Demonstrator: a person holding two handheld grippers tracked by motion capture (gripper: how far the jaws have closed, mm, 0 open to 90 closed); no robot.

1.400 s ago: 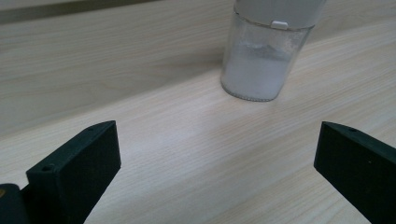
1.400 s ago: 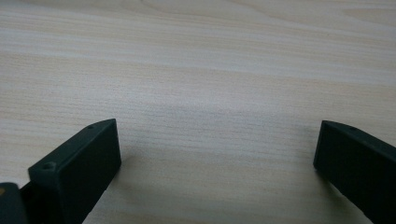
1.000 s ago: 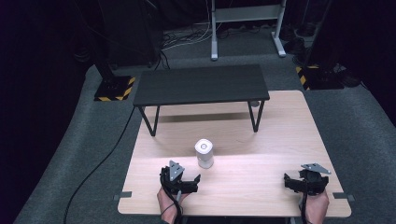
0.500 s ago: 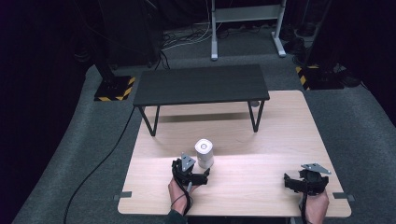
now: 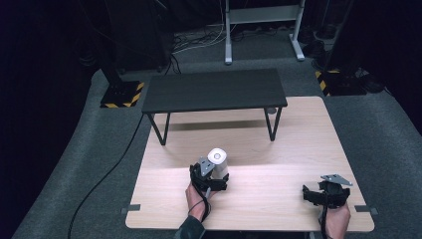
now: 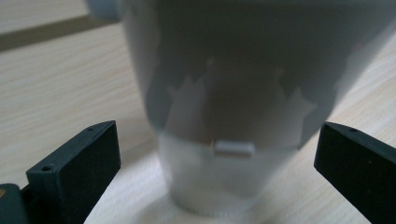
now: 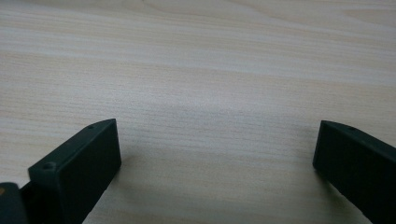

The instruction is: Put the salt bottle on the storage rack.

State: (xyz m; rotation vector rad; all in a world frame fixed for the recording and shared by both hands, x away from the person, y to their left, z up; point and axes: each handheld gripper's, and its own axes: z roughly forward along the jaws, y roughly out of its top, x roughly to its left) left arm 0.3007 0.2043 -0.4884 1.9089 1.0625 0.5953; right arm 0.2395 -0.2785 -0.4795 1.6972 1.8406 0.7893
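Observation:
A white and grey cup (image 5: 218, 162) stands upright on the wooden table (image 5: 278, 149), left of its middle. My left gripper (image 5: 213, 172) is right up against the cup's near side. Close up, the cup (image 6: 233, 116) sits between the two wide-apart black jaws, which stand clear of its sides, so the left gripper (image 6: 217, 163) is open. My right gripper (image 5: 326, 191) rests near the table's front right corner. The right gripper (image 7: 217, 158) is open over bare wood with nothing between its jaws.
A low black bench (image 5: 214, 90) stands across the back of the table. Beyond the table lie grey carpet, cables and a metal stand (image 5: 261, 30). A black cable (image 5: 107, 174) trails over the floor at the left.
My left gripper has moved forward and right up to the cup, which now stands between its jaws. The right gripper has stayed in place.

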